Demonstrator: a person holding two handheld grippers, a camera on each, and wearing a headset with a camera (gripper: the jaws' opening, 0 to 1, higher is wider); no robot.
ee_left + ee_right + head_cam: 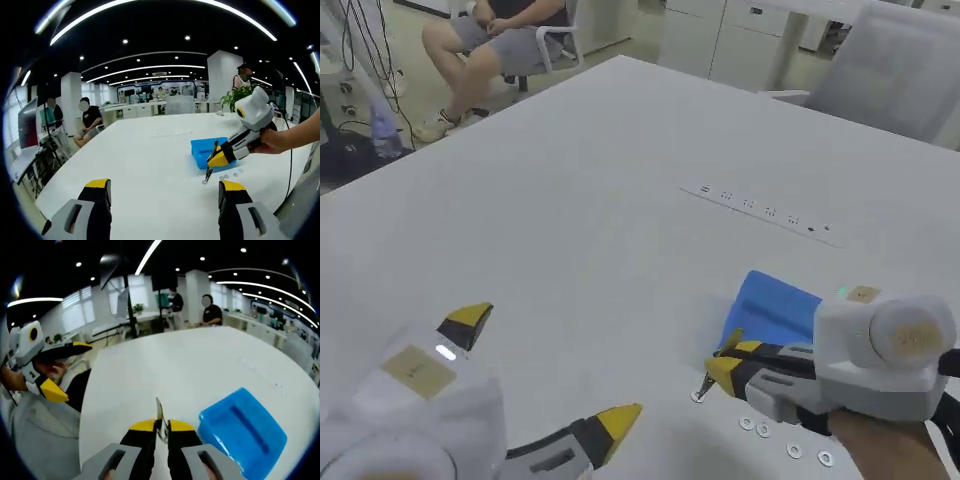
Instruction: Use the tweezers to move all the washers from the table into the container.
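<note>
The white surface (570, 200) is sitting in an open office, with a person (495, 40) sitting far left. The right hand-held gripper (724, 367) is pinching the tweezers (158, 411) above the washers (763, 429), just near of the blue container (775, 310). The left hand-held gripper (548, 372) is hanging spread.

Slim metal tweezers (703, 388), clamped in the right gripper (728, 362), slant down with their tips at the white table (570, 220); small silver washers (763, 429) lie flat in a loose row beside them, near the shallow blue container (775, 310)
</note>
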